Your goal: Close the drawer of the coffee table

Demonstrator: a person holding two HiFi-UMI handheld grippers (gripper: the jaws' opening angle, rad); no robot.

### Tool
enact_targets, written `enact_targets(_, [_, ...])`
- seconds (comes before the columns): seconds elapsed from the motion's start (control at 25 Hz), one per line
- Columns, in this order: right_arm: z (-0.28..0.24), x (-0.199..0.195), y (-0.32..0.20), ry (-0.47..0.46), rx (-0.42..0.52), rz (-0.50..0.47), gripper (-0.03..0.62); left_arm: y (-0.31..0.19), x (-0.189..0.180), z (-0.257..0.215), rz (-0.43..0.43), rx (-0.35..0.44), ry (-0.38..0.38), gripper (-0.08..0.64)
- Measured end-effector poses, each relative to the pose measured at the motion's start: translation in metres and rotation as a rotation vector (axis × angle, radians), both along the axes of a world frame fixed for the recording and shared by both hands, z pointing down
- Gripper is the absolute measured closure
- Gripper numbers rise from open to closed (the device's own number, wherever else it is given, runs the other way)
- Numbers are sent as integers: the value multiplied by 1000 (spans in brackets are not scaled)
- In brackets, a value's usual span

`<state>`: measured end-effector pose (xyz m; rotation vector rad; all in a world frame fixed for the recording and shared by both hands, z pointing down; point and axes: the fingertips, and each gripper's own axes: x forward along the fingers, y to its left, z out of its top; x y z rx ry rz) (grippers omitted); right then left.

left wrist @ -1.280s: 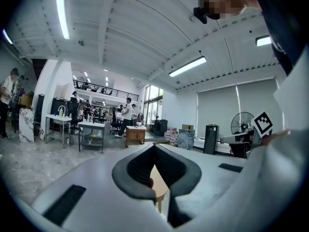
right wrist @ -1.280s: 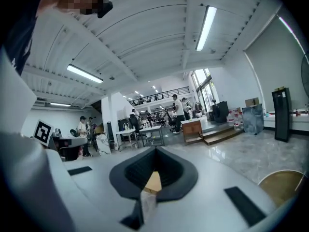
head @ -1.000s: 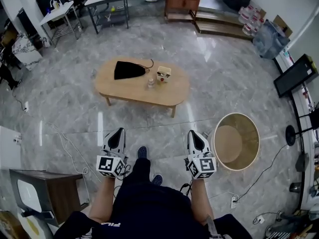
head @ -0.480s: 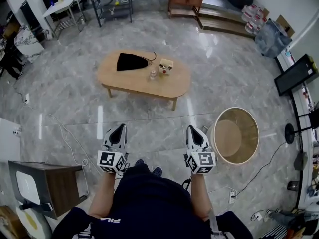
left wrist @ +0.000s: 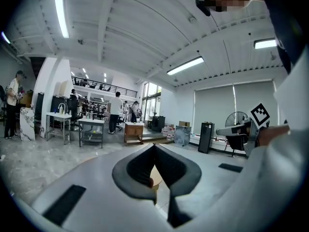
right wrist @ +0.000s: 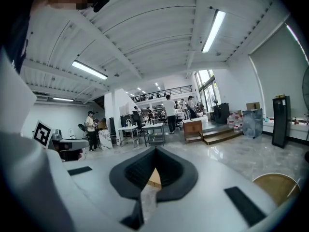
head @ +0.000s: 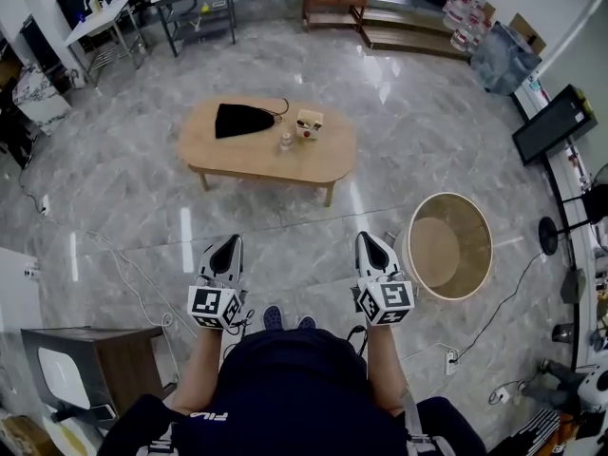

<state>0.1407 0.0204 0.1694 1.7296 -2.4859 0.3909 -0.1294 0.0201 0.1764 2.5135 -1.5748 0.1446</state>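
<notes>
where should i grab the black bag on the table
Probably its narrow end by the box, where the cord comes out. The bag lies flat on the table, so come from above, across that end.

One legible inscription is recorded: white capitals reading "FIL" are seen on the person's dark garment [head: 285, 378], towards its lower left in the head view; the rest of the word cannot be made out. Black-and-white square coded markers are borne on the cube of the left gripper [head: 226, 245] and on the cube of the right gripper [head: 369, 239]. One such marker is also noted near the frame edge in each gripper view. Patterns only are carried by these. Print on the small box [head: 306, 123] on the coffee table [head: 256, 158] is too small to be read, as are the labels on the bottle packs [head: 462, 15] by the far wall
</notes>
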Motion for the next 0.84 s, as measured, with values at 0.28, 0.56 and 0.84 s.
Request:
enact_targets(0.28, [0,-16,5,4,-1,-1,566,3,-14,-4,8,11,-11,535])
enact_targets(0.56, [5,-23,16,4,-18,-10,566,15,-17,6,12,-16,-6,535])
enact_targets(0.84, [7,-24,26,-3,-34,-11,566,21,-17,2,7,-21,1,535])
